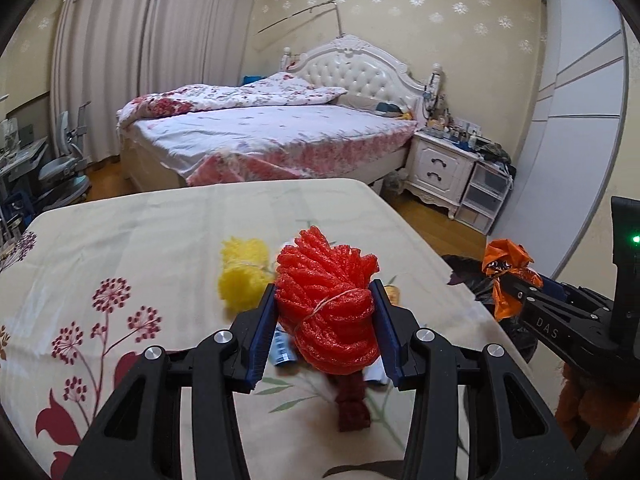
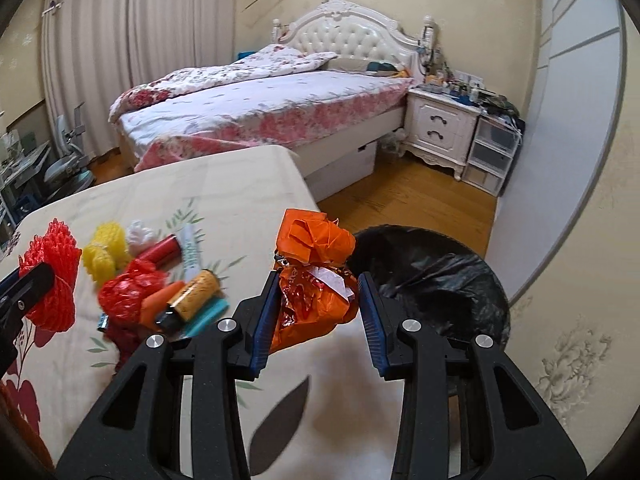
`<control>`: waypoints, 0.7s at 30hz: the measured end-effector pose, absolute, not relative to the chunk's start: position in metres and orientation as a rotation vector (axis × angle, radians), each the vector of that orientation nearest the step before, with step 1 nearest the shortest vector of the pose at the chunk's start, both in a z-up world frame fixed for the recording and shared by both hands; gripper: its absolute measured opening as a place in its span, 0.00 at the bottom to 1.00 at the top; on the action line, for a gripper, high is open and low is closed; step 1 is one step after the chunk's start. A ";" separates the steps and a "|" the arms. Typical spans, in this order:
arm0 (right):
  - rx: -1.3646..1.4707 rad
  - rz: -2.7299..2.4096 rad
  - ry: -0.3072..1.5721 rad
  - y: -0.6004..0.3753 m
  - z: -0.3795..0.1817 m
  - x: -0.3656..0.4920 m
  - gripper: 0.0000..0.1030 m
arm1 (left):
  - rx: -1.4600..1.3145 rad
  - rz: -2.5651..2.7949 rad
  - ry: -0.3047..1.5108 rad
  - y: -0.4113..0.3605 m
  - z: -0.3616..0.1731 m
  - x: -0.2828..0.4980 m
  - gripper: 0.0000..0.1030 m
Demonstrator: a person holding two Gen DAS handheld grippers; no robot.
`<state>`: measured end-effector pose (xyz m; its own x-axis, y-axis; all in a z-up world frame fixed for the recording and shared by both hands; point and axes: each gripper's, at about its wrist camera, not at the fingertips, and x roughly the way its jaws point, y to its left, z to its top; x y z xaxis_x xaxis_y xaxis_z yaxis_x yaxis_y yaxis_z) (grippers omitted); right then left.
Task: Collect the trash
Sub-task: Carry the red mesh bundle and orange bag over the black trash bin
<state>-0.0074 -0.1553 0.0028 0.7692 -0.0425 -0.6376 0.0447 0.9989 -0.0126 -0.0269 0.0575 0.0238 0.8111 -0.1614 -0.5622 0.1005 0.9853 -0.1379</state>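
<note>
Bedroom table (image 1: 160, 232) | left tool (image 1: 326, 320) – clamps red foam net (image 1: 328, 304) | right tool (image 2: 316, 308) – orange bag (image 2: 312, 280)

Nightstand clutter (image 1: 460, 130) too small

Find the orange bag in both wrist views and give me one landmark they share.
Left wrist: the orange bag is at the right edge, pinched in the right gripper, beyond the table's corner.
Right wrist: the orange bag is in the centre, between the right gripper's blue pads, just left of the black bin bag.
Shared landmark: the white nightstand beside the bed.
</note>
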 end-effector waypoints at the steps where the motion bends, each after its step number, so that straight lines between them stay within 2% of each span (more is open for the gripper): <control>1: 0.011 -0.064 0.692 -0.163 0.002 -0.006 0.37 | -0.099 -0.154 0.610 0.051 0.023 -0.023 0.44; 21: 0.129 -0.217 0.741 -0.258 -0.043 0.034 0.37 | 0.035 -0.334 0.679 -0.080 -0.007 0.059 0.44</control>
<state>0.0336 -0.2581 -0.0429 0.7165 -0.1499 -0.6813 0.2409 0.9697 0.0400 0.0593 -0.0803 -0.0068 0.7272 -0.2916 -0.6215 0.3144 0.9462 -0.0761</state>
